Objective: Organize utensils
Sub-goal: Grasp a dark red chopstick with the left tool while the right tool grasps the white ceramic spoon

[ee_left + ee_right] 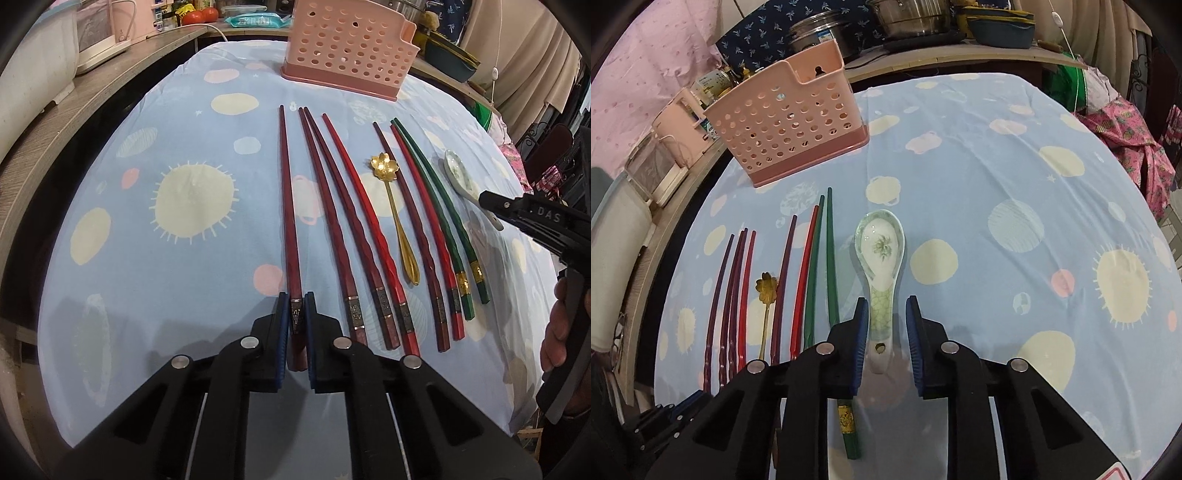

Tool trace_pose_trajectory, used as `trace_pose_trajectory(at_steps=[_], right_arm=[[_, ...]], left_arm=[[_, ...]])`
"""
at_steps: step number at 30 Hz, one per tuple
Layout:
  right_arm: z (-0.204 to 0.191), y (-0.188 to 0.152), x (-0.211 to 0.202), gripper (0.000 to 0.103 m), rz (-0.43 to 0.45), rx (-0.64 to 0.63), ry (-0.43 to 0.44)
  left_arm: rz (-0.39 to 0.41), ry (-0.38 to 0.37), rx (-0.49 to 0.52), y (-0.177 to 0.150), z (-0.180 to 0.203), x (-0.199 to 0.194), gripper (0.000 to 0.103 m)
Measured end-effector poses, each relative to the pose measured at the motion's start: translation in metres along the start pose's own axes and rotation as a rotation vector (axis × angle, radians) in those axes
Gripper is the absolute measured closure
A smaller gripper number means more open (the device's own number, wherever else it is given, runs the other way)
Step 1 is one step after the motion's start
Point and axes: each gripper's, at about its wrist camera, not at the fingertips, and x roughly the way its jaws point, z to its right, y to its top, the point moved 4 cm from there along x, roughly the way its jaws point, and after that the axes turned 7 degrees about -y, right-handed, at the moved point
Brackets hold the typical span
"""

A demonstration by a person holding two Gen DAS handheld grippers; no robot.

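Several red, maroon and green chopsticks lie in a row on the table. My left gripper (296,302) is shut on the thick end of the leftmost maroon chopstick (287,192), which rests on the cloth. A gold flower spoon (392,206) lies among the chopsticks. My right gripper (886,310) is open, its pads on either side of the handle of a white ceramic spoon (882,251), apart from it. The pink perforated utensil holder (347,48) stands at the far edge; it also shows in the right wrist view (786,122).
A blue patterned cloth (192,155) covers the table. A wooden shelf (74,92) with appliances runs along the left. Pots (908,14) and bowls stand on the counter behind the holder. Pink fabric (1134,136) hangs at the right.
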Motion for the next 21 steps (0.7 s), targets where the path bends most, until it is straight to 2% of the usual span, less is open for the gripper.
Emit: trace_pose_trajectory(at_steps=[9, 18, 21], right_arm=[[0.0, -0.011, 0.013, 0.089, -0.034, 0.012, 0.026], [0.006, -0.011, 0.012, 0.089, -0.041, 0.046, 0.054], [0.006, -0.01, 0.004, 0.085, -0.031, 0.049, 0.058]], left_arm=[[0.004, -0.011, -0.007, 0.0, -0.001, 0.0, 0.095], [0.004, -0.014, -0.01, 0.0, -0.002, 0.0, 0.094], [0.004, -0.012, -0.009, 0.001, -0.001, 0.0, 0.094]])
